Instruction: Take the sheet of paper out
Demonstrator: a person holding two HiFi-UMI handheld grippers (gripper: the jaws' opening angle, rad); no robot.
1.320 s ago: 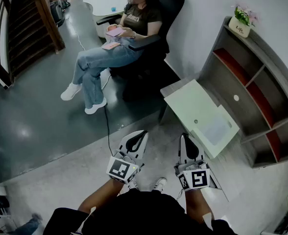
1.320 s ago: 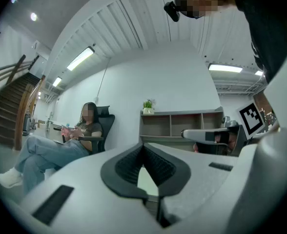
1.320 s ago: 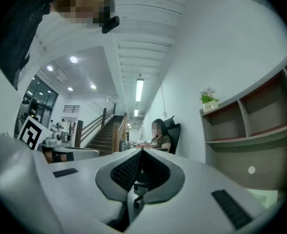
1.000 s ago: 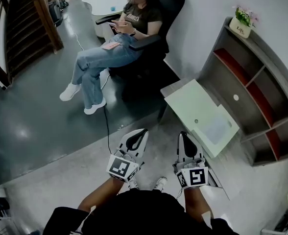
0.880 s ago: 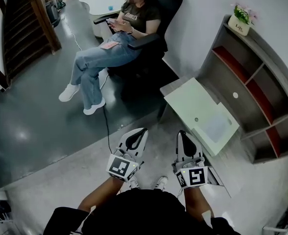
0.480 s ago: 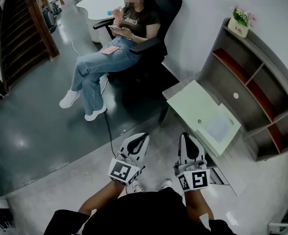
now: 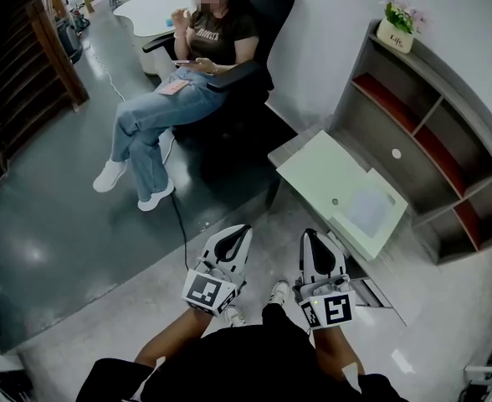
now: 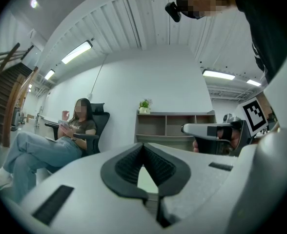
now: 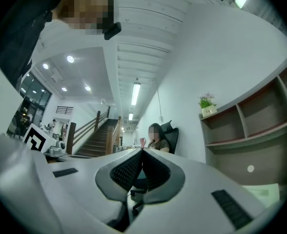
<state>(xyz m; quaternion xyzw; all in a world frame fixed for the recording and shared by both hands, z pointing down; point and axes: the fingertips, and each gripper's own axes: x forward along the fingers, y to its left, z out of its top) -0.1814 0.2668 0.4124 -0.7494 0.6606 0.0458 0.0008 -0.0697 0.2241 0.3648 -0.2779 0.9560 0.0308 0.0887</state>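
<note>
Left tongs (image 7: pixel 237 232): held low at the left of the head view, marker cube toward the wearer. The jaws are seen pressed together in the left gripper view, with nothing between them.

Right tongs (image 7: pixel 310 238): held just beside the left pair and roughly parallel to it. The jaws are likewise closed tip to tip, and nothing is gripped.

Counter (image 7: pixel 321 174): pale-topped, set ahead and to the right of both tongs, with a small round hole in its surface. It is touched by neither pair.

Sheet of paper (image 7: pixel 370 211): what appears to be the sheet is seen as a lighter rectangle lying flat on the counter top, at the end nearest the shelf unit. It is well apart from both tongs.

Shelf unit (image 7: pixel 447 107): grey with red-lined compartments, placed against the white wall just beyond the counter.

Potted plant (image 7: pixel 396 25): stood upright on the top of the shelf unit, in a pale pot.

Seated person (image 7: pixel 187 82): in jeans and a dark top, legs crossed, placed in a black chair (image 7: pixel 267 23) across the dark floor.

Round white table (image 7: pixel 146 8): found behind the chair.

Staircase (image 7: pixel 28 65): wooden railing seen at the far left.

Cable (image 7: pixel 181 224): run along the floor toward the left tongs.
</note>
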